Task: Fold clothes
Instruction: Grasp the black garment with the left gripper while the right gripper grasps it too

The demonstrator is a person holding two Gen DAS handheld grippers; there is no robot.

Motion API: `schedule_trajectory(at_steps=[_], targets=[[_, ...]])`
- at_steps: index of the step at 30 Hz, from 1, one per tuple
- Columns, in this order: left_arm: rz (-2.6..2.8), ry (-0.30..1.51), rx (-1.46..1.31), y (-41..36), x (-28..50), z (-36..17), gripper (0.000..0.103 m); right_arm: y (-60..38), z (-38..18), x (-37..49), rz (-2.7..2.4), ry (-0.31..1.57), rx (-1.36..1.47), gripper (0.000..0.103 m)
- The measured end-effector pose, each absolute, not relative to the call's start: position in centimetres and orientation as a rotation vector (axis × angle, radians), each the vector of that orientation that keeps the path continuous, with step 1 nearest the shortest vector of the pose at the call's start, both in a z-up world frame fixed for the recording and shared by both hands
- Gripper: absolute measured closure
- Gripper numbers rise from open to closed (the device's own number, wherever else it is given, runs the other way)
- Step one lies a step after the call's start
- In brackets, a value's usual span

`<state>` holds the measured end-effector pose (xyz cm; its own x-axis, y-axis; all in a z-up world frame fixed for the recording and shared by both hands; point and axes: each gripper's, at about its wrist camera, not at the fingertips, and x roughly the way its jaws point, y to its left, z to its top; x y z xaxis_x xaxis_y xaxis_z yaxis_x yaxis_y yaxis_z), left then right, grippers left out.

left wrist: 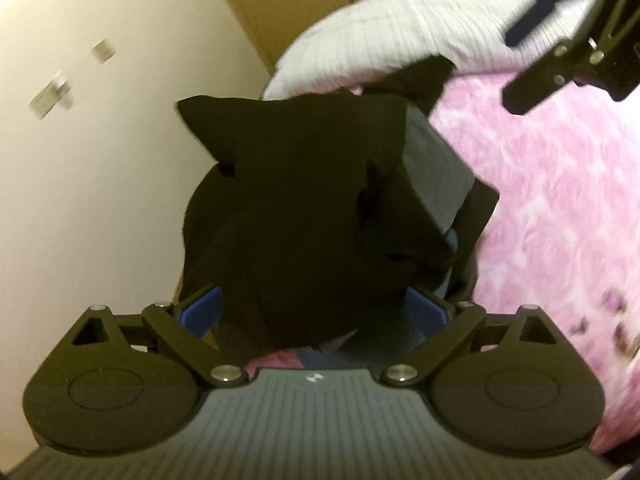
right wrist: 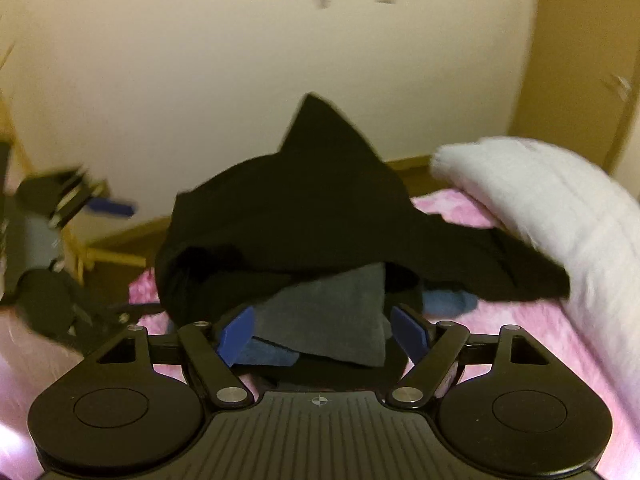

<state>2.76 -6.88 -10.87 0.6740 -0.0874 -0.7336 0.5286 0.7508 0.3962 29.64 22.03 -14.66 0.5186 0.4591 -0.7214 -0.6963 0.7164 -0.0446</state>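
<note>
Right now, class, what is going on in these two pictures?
A person holds a two-finger gripper in each hand over a bed with a pink cover and a white pillow. A heap of clothes lies there: a black garment on top, a grey one and a blue one beneath. The left gripper and right gripper both have jaws apart at the heap. Nothing looks folded yet.
</note>
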Motion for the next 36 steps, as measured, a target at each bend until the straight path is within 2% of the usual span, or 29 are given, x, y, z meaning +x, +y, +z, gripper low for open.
schedule_trajectory(at_steps=[2, 4, 6, 7, 9, 11, 13, 15, 16, 17, 18, 20, 25, 26, 28, 30, 31, 33, 36], targets=[[-0.440, 0.754, 0.672, -6.7, 3.5, -12.0, 0.013, 23.7, -15.5, 29.9, 0.735, 0.738, -0.420, 0.024], [-0.489, 0.752, 0.701, -6.5, 4.0, -12.7, 0.025, 25.6, -16.7, 30.4, 0.753, 0.723, -0.511, 0.024], [-0.532, 0.751, 0.716, -6.2, 4.4, -13.2, 0.043, 27.3, -17.6, 30.9, 0.776, 0.700, -0.578, 0.024], [-0.545, 0.755, 0.704, -5.9, 4.6, -13.2, 0.048, 28.0, -17.8, 31.2, 0.791, 0.685, -0.600, 0.024], [-0.563, 0.771, 0.666, -5.1, 5.1, -13.0, 0.066, 29.4, -18.4, 31.8, 0.820, 0.653, -0.643, 0.024], [-0.577, 0.772, 0.618, -4.3, 5.4, -12.4, 0.070, 31.0, -18.9, 32.0, 0.856, 0.610, -0.705, 0.024], [-0.577, 0.759, 0.594, -3.9, 5.2, -12.1, 0.070, 32.3, -19.7, 32.2, 0.889, 0.570, -0.779, 0.024], [-0.574, 0.744, 0.580, -3.6, 4.8, -12.0, 0.066, 33.3, -20.7, 32.4, 0.914, 0.530, -0.852, 0.039], [-0.573, 0.736, 0.573, -3.4, 4.6, -11.9, 0.066, 33.6, -20.9, 32.4, 0.930, 0.530, -0.865, 0.061], [-0.571, 0.729, 0.566, -3.2, 4.5, -11.9, 0.059, 33.9, -21.1, 32.5, 0.945, 0.529, -0.878, 0.087], [-0.570, 0.721, 0.559, -3.1, 4.3, -11.8, 0.041, 34.2, -21.3, 32.6, 0.960, 0.529, -0.890, 0.089], [-0.570, 0.707, 0.549, -2.7, 4.0, -11.7, 0.025, 34.0, -20.7, 32.8, 0.943, 0.528, -0.852, 0.099], [-0.544, 0.640, 0.590, -3.4, 4.2, -11.7, 0.025, 31.5, -16.3, 34.0, 0.863, 0.509, -0.683, 0.101], [-0.537, 0.620, 0.593, -3.7, 4.5, -11.5, 0.028, 30.7, -15.5, 34.2, 0.845, 0.500, -0.658, 0.101], [-0.539, 0.572, 0.584, -4.5, 5.2, -10.4, 0.045, 29.3, -13.8, 34.7, 0.798, 0.486, -0.598, 0.101], [-0.546, 0.511, 0.582, -5.4, 6.0, -8.8, 0.076, 27.8, -12.0, 35.1, 0.742, 0.475, -0.527, 0.101], [-0.549, 0.479, 0.584, -5.9, 6.3, -7.9, 0.082, 27.1, -11.1, 35.4, 0.713, 0.469, -0.492, 0.102], [-0.566, 0.417, 0.575, -6.8, 6.8, -6.0, 0.101, 25.1, -9.3, 35.8, 0.648, 0.455, -0.409, 0.102], [-0.632, 0.319, 0.569, -8.9, 6.9, -3.0, 0.103, 21.7, -6.3, 35.0, 0.546, 0.422, -0.325, 0.102]])
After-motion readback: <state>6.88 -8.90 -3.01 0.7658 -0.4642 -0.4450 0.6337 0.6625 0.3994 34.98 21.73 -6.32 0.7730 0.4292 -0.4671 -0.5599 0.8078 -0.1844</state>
